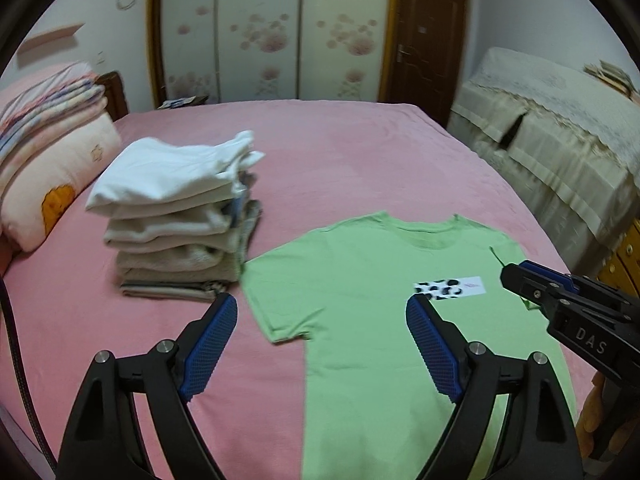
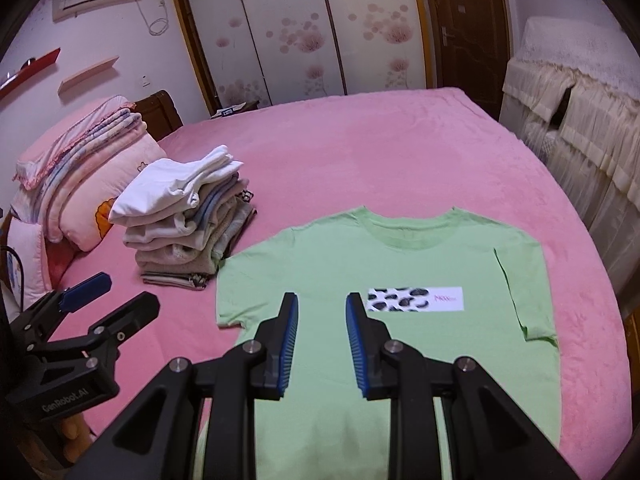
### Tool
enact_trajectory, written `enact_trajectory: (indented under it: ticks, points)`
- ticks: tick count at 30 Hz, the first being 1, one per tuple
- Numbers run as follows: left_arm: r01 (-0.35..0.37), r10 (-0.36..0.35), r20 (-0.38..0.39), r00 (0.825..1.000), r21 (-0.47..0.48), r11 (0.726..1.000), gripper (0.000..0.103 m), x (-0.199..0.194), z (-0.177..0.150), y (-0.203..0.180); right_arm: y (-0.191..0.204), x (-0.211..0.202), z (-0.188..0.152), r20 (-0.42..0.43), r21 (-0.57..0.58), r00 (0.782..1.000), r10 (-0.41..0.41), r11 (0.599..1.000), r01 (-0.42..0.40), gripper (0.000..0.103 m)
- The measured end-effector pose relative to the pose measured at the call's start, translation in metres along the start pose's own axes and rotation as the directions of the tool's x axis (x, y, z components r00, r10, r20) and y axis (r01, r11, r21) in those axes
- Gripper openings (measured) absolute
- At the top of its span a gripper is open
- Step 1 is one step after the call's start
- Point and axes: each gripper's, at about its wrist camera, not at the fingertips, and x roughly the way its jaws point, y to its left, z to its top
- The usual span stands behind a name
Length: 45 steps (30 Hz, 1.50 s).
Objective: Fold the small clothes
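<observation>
**Inspector:** State of the work?

**Assistant:** A light green cotton T-shirt (image 2: pixel 384 264) with a spotted rectangular print lies face up, spread flat on the pink fleece bedcover (image 2: pixel 360 152), collar away from the cameras. I see no fold in it, so I judge this garment not yet started. Just to its left, touching or nearly touching its sleeve, stands a stack of folded white and grey garments (image 1: pixel 180 216); that part looks finished.

**Inspector:** The tools?

**Assistant:** The left gripper (image 1: pixel 322 310) hangs above the shirt's left sleeve and flank with its blue-padded jaws spread wide, nothing between them. The right gripper (image 2: pixel 322 304) hovers over the shirt's chest, jaws narrowly parted and empty; neither touches cloth as far as I can tell.

**Inspector:** Containers?

**Assistant:** None in view. No basket or box; the stack sits directly on the bedcover. Patterned folded bedding on a pink pillow (image 1: pixel 48 148) sits at the bed's head, apart from the work.

**Inspector:** Remaining?

**Assistant:** In my judgement, the whole fold of the green shirt, then adding it to the stack.
</observation>
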Motion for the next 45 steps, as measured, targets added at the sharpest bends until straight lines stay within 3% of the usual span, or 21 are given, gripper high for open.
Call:
enact_trajectory:
  ticks: [8, 17, 26, 33, 41, 44, 45]
  points:
    - [-0.074, 0.073, -0.011, 0.997, -0.092, 0.993, 0.086, 0.011, -0.008, 0.048, 0.039, 0.012, 0.002, 0.009, -0.023, 1.0, 0.027, 0.999, -0.026, 0.025]
    - [-0.112, 0.104, -0.057, 0.993, -0.142, 0.984, 0.086, 0.055, -0.017, 0.079, 0.063, 0.049, -0.013, -0.024, -0.054, 0.999, 0.043, 0.998, -0.044, 0.025]
    - [-0.04, 0.013, -0.099, 0.995, -0.279, 0.959, 0.086, 0.13, -0.035, 0.107, 0.044, 0.11, -0.036, -0.091, 0.013, 0.995, 0.042, 0.999, -0.041, 0.025]
    - [0.013, -0.105, -0.194, 0.975, -0.426, 0.905, 0.084, 0.195, -0.055, 0.121, 0.029, 0.145, -0.044, -0.121, 0.061, 0.991, 0.052, 0.997, -0.045, 0.025]
    - [0.029, -0.167, -0.232, 0.958, -0.502, 0.864, 0.082, 0.24, -0.066, 0.122, 0.026, 0.162, -0.044, -0.124, 0.074, 0.99, 0.062, 0.996, -0.053, 0.025]
    - [0.008, -0.161, -0.257, 0.953, -0.508, 0.861, 0.07, 0.252, -0.068, 0.118, 0.026, 0.164, -0.045, -0.126, 0.079, 0.99, 0.067, 0.995, -0.057, 0.025]
    - [0.001, -0.157, -0.265, 0.951, -0.506, 0.863, 0.058, 0.255, -0.067, 0.118, 0.025, 0.165, -0.045, -0.125, 0.081, 0.99, 0.068, 0.995, -0.058, 0.025]
